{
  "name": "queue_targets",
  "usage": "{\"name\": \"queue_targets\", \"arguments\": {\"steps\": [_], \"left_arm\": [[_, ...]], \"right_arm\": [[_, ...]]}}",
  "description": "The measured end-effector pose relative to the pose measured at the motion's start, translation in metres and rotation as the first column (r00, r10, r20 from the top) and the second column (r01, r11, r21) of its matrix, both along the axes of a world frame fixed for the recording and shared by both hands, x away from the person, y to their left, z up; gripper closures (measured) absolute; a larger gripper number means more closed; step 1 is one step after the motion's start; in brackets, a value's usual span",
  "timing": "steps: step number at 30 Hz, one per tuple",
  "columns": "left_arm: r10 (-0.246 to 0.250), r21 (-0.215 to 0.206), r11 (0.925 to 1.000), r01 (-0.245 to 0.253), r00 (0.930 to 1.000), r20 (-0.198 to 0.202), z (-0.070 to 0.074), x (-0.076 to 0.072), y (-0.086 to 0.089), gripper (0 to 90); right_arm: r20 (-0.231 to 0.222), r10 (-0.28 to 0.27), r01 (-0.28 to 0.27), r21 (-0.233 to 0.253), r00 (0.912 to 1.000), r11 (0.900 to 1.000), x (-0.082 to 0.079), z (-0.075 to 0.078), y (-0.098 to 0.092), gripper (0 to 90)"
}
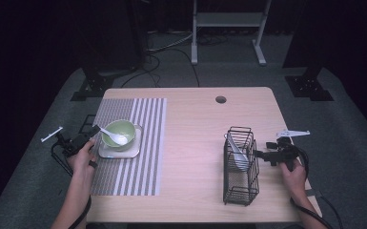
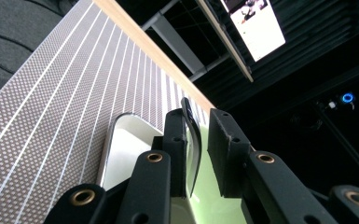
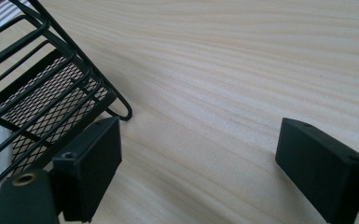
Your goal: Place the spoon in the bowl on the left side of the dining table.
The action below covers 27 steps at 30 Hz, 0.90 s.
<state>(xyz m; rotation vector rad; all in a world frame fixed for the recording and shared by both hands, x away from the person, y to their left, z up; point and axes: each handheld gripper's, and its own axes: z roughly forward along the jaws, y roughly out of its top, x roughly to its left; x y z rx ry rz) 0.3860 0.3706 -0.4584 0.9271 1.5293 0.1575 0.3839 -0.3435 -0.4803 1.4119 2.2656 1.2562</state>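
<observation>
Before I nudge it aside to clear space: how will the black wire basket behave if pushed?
The wire basket looks light, being open wire and mesh, so it should slide easily on the smooth wooden table. It stands tall on a narrow base, so a high push may tip it. The spoon inside could rattle.

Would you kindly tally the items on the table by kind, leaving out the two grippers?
Bowl (green): 1
Plate (white, under the bowl): 1
Spoons (white): 2, one in the bowl, one in the rack
Wire rack (black): 1
Placemat (striped): 1
Total: 6
</observation>
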Motion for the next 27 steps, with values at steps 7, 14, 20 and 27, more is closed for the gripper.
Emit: {"name": "queue_targets", "arguments": {"steps": [7, 14, 20, 27], "left_arm": [[-0.006, 0.038, 0.9993, 0.007, 0.9999, -0.014, -0.003, -0.004, 0.003, 72.0], [-0.019, 0.078, 0.9968, 0.020, 0.9997, -0.017, 0.000, -0.010, 0.004, 64.4], [-0.034, 0.122, 0.9918, 0.036, 0.9993, -0.016, 0.005, -0.015, 0.003, 56.9], [-0.063, 0.171, 0.9833, 0.063, 0.9980, -0.002, 0.013, -0.027, -0.003, 48.7]], "right_arm": [[0.002, 0.003, -0.003, 0.001, 1.0000, 1.000, 0.001, 0.000, 0.001, 13.2], [0.003, -0.002, 0.002, 0.002, 1.0000, 1.000, 0.001, 0.000, 0.000, 13.2], [0.005, -0.002, 0.002, 0.000, 1.0000, 1.000, 0.001, 0.000, 0.000, 13.2], [0.007, -0.006, 0.006, 0.005, 1.0000, 1.000, 0.001, 0.001, 0.000, 13.2]]}}
